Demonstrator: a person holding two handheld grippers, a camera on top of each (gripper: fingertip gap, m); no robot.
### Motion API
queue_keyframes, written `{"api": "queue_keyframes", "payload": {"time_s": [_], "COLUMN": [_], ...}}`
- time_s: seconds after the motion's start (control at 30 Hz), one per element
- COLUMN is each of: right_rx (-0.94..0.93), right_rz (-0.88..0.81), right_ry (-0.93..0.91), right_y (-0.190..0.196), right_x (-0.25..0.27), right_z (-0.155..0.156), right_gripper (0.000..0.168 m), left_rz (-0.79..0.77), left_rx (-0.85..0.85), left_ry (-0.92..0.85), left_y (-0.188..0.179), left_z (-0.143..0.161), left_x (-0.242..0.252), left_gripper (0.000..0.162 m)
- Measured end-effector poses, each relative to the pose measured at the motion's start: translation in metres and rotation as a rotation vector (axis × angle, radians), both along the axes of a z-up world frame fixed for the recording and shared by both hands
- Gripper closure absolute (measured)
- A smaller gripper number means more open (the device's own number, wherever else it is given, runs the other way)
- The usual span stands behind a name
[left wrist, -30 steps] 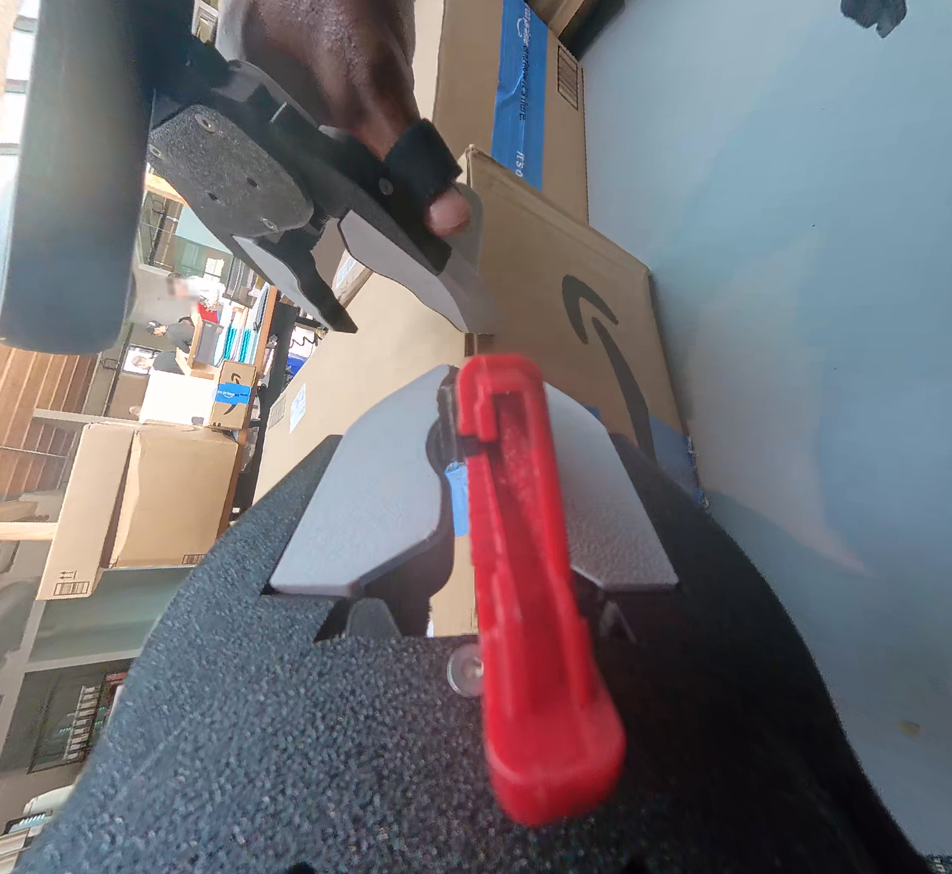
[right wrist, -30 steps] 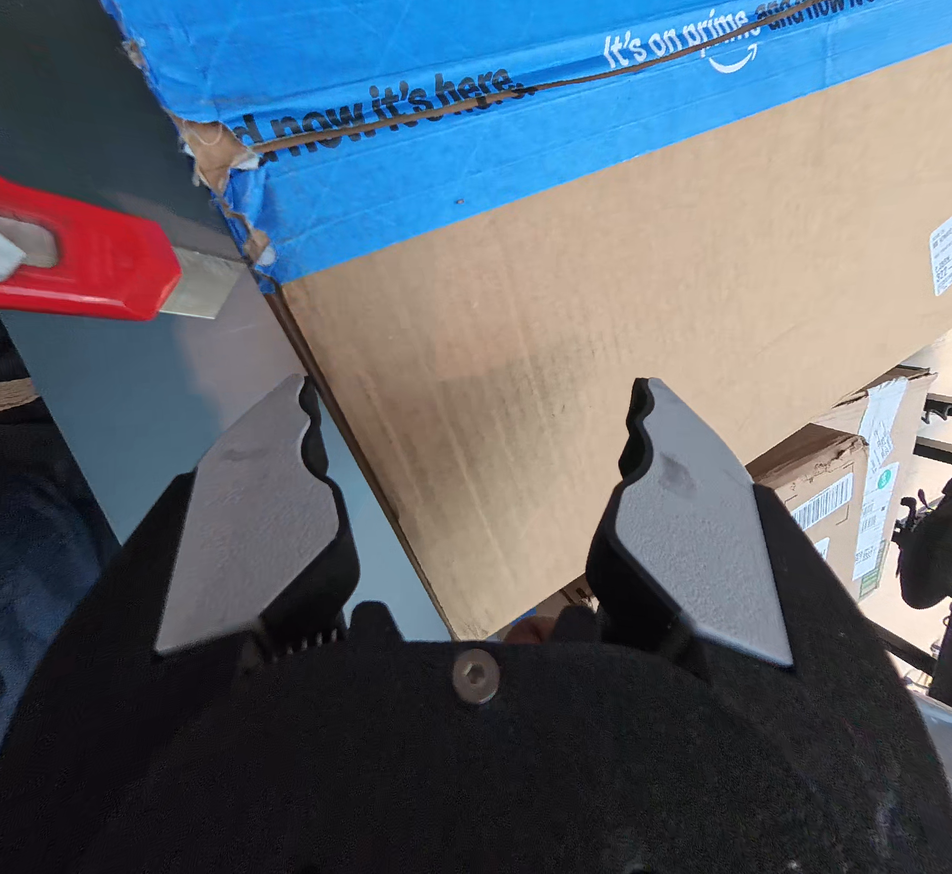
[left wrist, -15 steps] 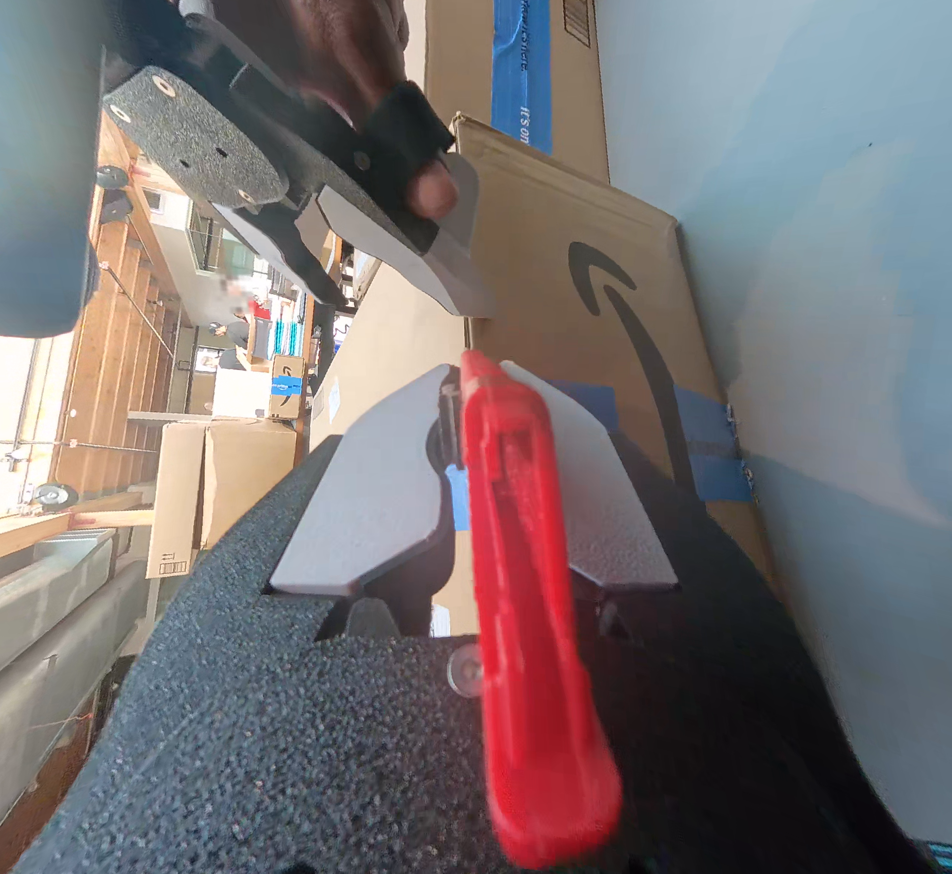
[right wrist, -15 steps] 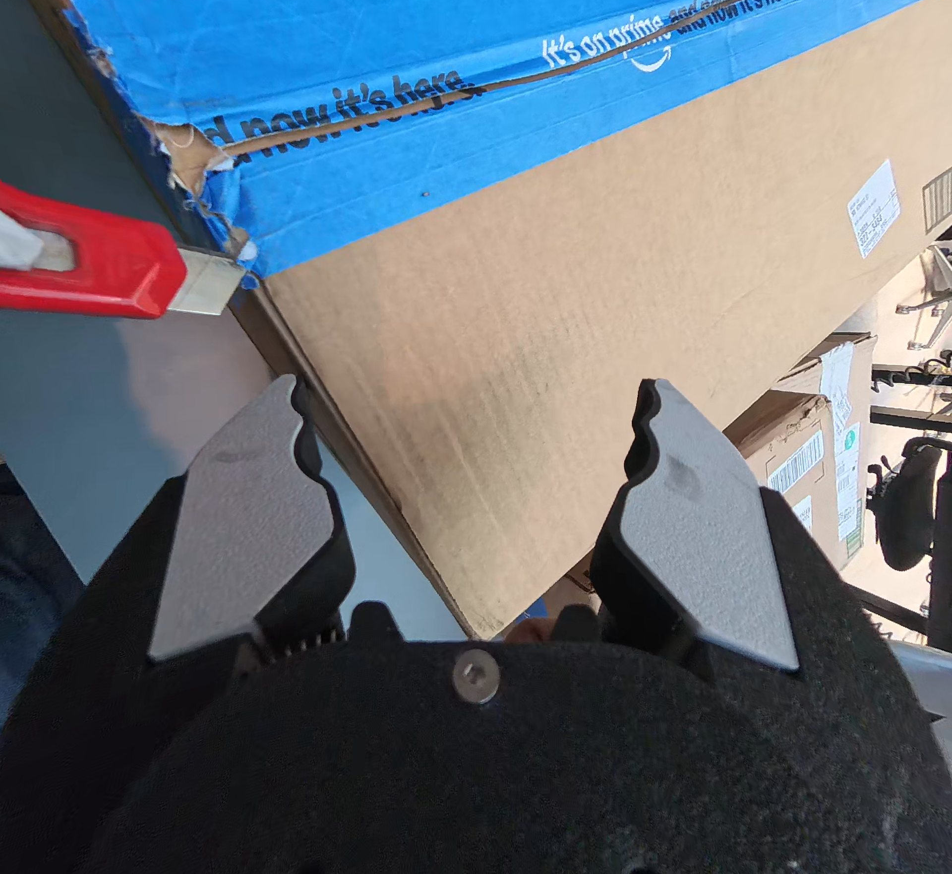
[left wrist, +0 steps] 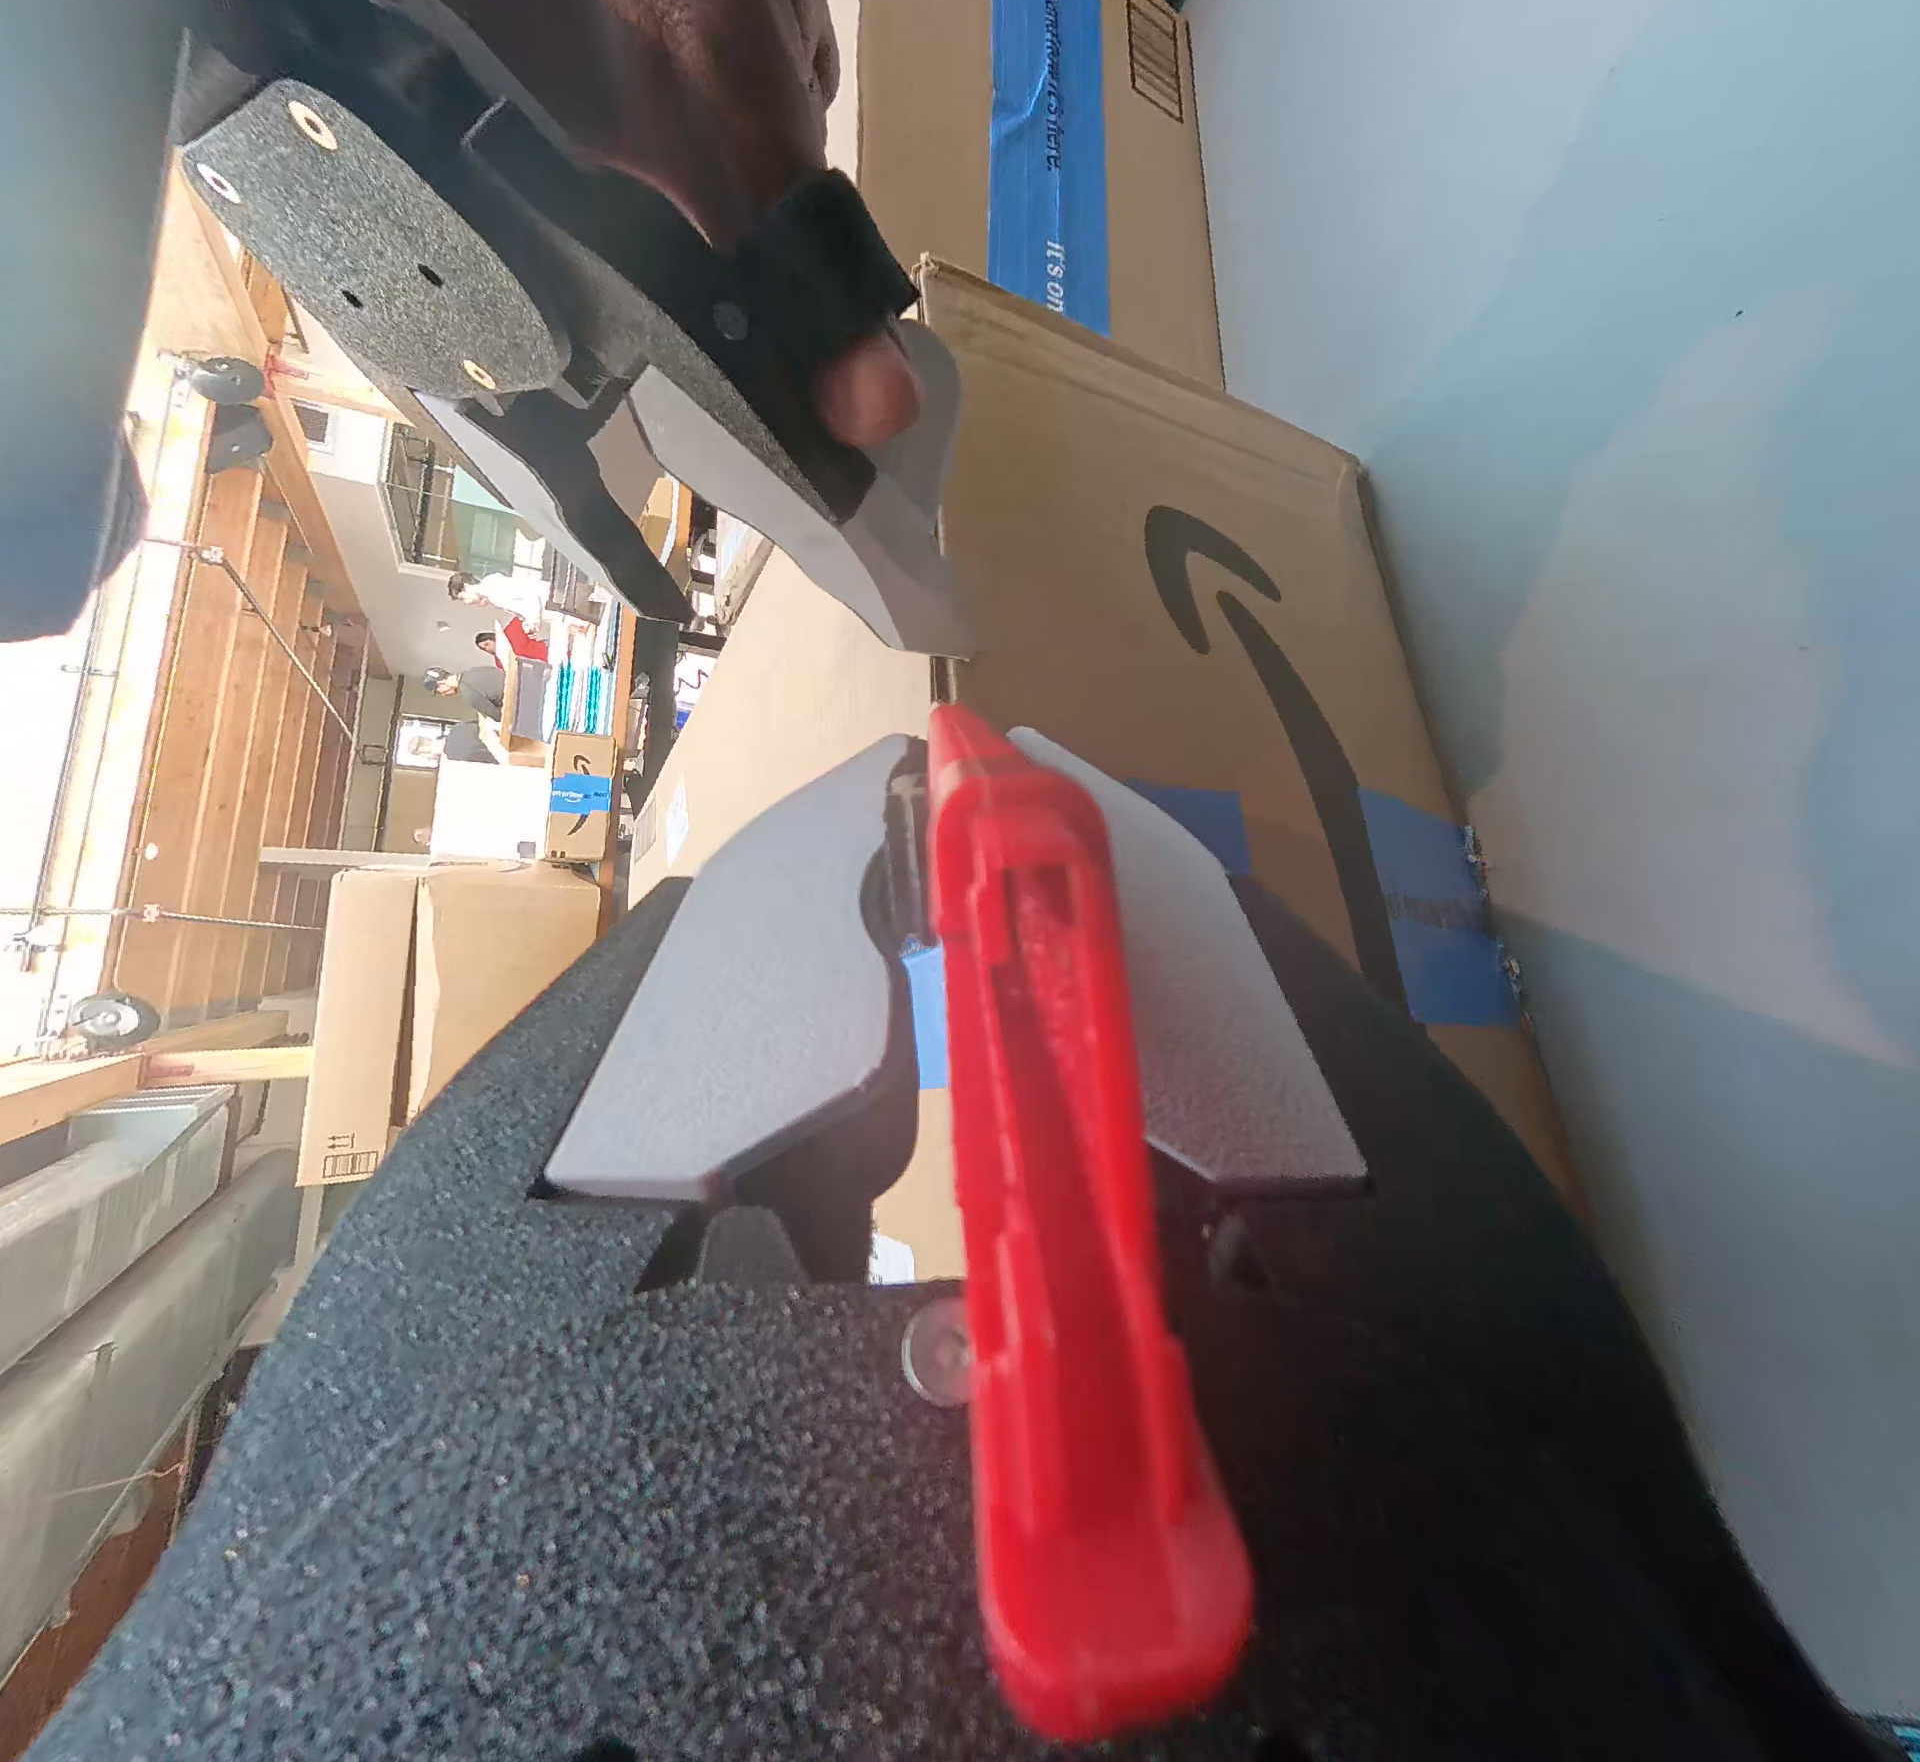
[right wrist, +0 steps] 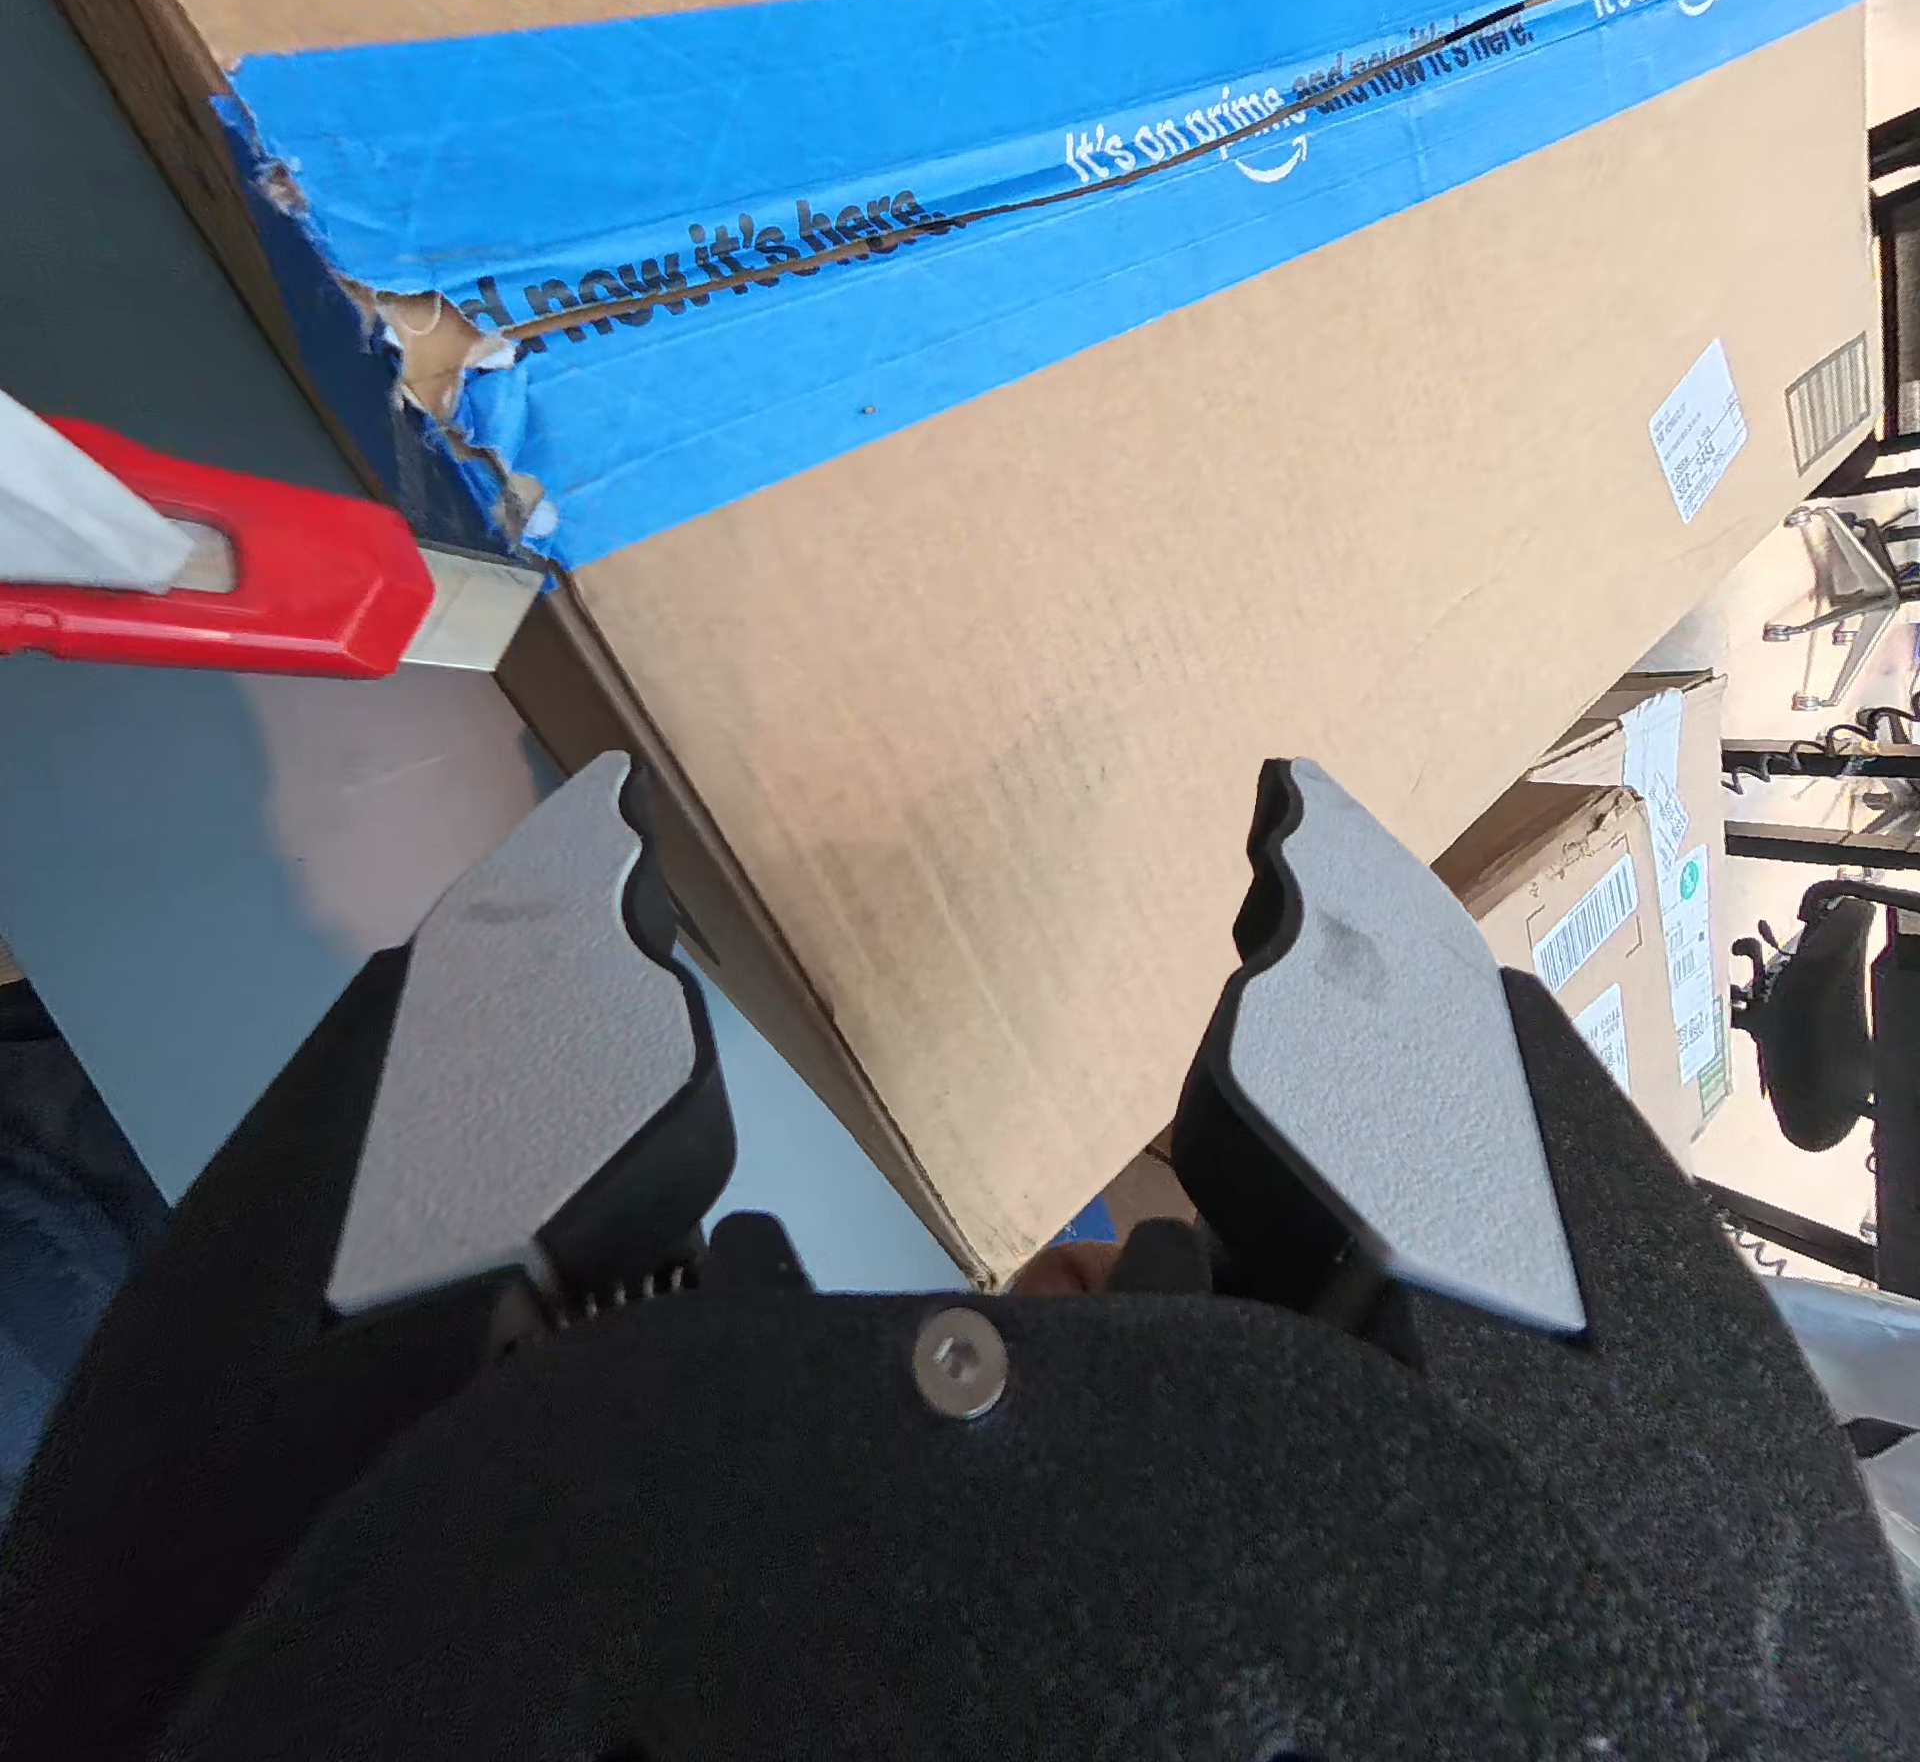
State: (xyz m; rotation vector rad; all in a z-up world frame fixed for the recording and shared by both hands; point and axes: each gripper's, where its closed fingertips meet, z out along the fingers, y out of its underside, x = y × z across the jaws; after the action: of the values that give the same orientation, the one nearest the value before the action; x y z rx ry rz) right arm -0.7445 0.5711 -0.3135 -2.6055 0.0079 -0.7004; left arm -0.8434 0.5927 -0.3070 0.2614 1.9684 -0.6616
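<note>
My left gripper (left wrist: pixel 966 777) is shut on a red box cutter (left wrist: pixel 1060 1141), whose tip points at the upper edge of a large cardboard box (left wrist: pixel 1143 486). In the right wrist view the cutter (right wrist: pixel 260 590) comes in from the left. Its short blade (right wrist: pixel 473 606) touches the box edge just below the torn end of the blue tape (right wrist: pixel 935 185). My right gripper (right wrist: pixel 945 777) is open and empty, with its jaws on either side of the box (right wrist: pixel 1143 673) edge. It also shows in the left wrist view (left wrist: pixel 800 621), held by a hand.
The box lies on a grey table (right wrist: pixel 208 881). A second taped box (left wrist: pixel 1039 50) stands behind it. More cardboard boxes (left wrist: pixel 447 985) and labelled ones (right wrist: pixel 1621 933) stand beyond, with an office chair (right wrist: pixel 1818 1016) and people far off.
The cutter blade has moved in against the box edge under the torn tape. The right gripper has shifted a little along the box and stays open.
</note>
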Motion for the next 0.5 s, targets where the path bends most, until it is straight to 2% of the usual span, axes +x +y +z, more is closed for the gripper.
{"api": "queue_keyframes", "payload": {"time_s": [0.27,0.5], "right_rx": [0.012,0.019], "right_rz": [0.006,-0.003], "right_ry": [-0.008,-0.043], "right_y": [0.005,0.004], "right_x": [-0.003,-0.002], "right_z": [-0.001,0.001], "right_gripper": [0.062,0.060], "left_rz": [-0.011,0.068], "left_rx": [0.009,0.018], "left_ry": [-0.007,0.007], "left_y": [-0.004,0.014], "left_z": [-0.003,-0.006], "left_x": [0.006,0.014], "left_gripper": [0.150,0.150]}}
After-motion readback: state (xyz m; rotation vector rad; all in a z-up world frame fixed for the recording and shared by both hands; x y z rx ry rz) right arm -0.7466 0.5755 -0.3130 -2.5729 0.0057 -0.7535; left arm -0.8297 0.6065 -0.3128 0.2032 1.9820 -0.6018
